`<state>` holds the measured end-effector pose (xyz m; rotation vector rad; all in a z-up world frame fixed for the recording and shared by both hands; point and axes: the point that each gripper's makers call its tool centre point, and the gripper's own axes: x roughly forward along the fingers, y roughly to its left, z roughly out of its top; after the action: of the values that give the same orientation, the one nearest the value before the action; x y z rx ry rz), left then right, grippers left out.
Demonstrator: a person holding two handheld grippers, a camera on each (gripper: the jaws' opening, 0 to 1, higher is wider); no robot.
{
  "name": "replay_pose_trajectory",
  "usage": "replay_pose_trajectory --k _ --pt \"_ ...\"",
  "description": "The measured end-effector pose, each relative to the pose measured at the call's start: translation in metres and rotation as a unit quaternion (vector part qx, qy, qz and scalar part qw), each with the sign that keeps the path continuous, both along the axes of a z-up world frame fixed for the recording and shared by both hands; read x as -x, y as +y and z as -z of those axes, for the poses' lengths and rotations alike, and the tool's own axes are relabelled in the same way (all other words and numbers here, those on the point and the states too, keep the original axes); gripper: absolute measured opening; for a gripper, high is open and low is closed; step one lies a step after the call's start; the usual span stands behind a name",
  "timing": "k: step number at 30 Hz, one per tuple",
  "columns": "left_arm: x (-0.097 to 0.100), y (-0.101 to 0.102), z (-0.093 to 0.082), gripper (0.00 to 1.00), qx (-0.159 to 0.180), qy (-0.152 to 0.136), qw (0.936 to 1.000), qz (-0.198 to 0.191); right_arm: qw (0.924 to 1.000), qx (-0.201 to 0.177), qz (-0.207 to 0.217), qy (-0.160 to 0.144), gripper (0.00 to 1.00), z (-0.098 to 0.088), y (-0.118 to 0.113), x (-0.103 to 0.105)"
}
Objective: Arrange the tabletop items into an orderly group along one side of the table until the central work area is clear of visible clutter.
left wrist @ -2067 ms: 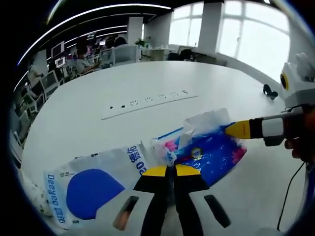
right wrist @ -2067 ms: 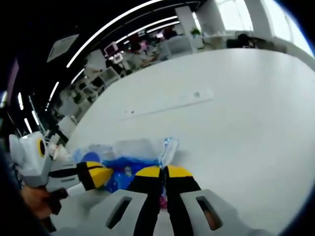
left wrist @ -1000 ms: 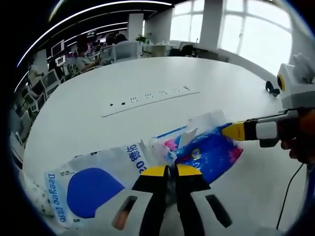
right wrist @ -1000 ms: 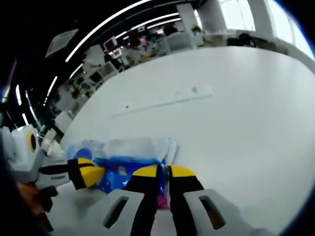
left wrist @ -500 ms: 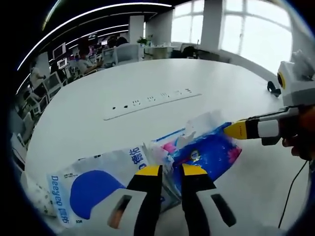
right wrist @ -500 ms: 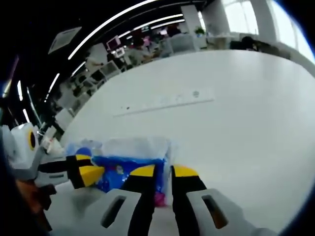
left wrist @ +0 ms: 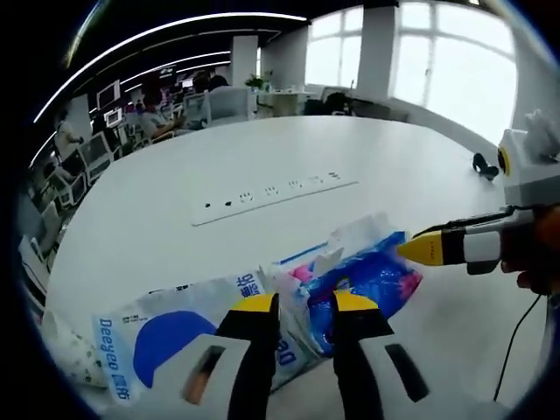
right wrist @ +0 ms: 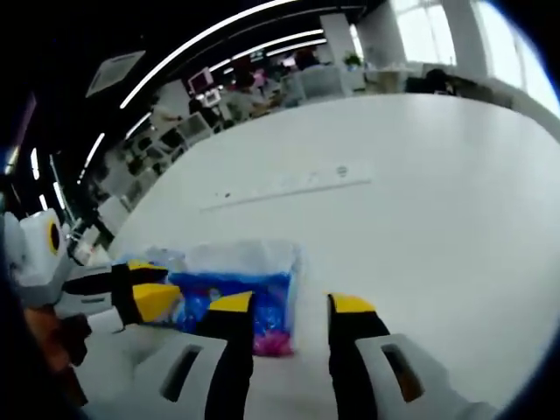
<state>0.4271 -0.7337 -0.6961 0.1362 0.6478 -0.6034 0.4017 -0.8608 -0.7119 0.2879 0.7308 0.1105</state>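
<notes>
Both grippers, left (left wrist: 302,304) and right (right wrist: 290,304), gape beside the blue packet (left wrist: 363,278); left gripper view adds a white bag (left wrist: 166,328) alongside it.

Count of items on the white table, both gripper views.

Two soft packs lie on the table (left wrist: 175,175): one white pack with a blue oval (left wrist: 166,337) and one blue-and-pink pack in clear wrap (left wrist: 363,276), the latter also seen in the right gripper view (right wrist: 241,293). One long socket strip (left wrist: 271,188) is set into the tabletop. One small dark object (left wrist: 484,164) sits near the far edge. Two yellow-tipped grippers appear: the left gripper (left wrist: 302,306) and the right gripper (left wrist: 416,249).
</notes>
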Motion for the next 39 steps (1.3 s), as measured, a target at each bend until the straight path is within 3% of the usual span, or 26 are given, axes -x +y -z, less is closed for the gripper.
replay_pose_trajectory --k 4,8,15,19,28,34,39 --pt "0.002 0.000 -0.006 0.27 0.009 -0.006 0.9999 0.006 1.0000 0.004 0.001 -0.006 0.33 -0.003 0.000 0.004" --pt "0.009 -0.003 -0.008 0.37 0.004 -0.018 0.9994 0.031 0.9999 0.001 -0.005 -0.009 0.45 -0.006 0.004 0.009" --pt "0.018 0.001 -0.012 0.45 0.005 -0.027 0.9986 0.045 0.9998 0.006 -0.012 -0.017 0.52 -0.013 0.003 0.022" --pt "0.023 0.009 -0.015 0.51 0.012 -0.026 0.9986 0.044 0.9996 0.017 -0.011 -0.021 0.68 -0.016 0.000 0.030" --pt "0.042 0.024 -0.021 0.65 -0.005 -0.048 0.9965 0.068 0.9998 0.010 -0.005 -0.018 0.71 -0.014 -0.001 0.054" --pt "0.055 0.035 -0.030 0.68 0.000 -0.064 0.9954 0.071 0.9997 0.008 -0.007 -0.024 0.73 -0.019 0.004 0.065" --pt "0.065 0.048 -0.031 0.73 -0.017 -0.073 0.9939 0.081 0.9983 0.024 -0.031 -0.044 0.83 -0.026 0.013 0.074"
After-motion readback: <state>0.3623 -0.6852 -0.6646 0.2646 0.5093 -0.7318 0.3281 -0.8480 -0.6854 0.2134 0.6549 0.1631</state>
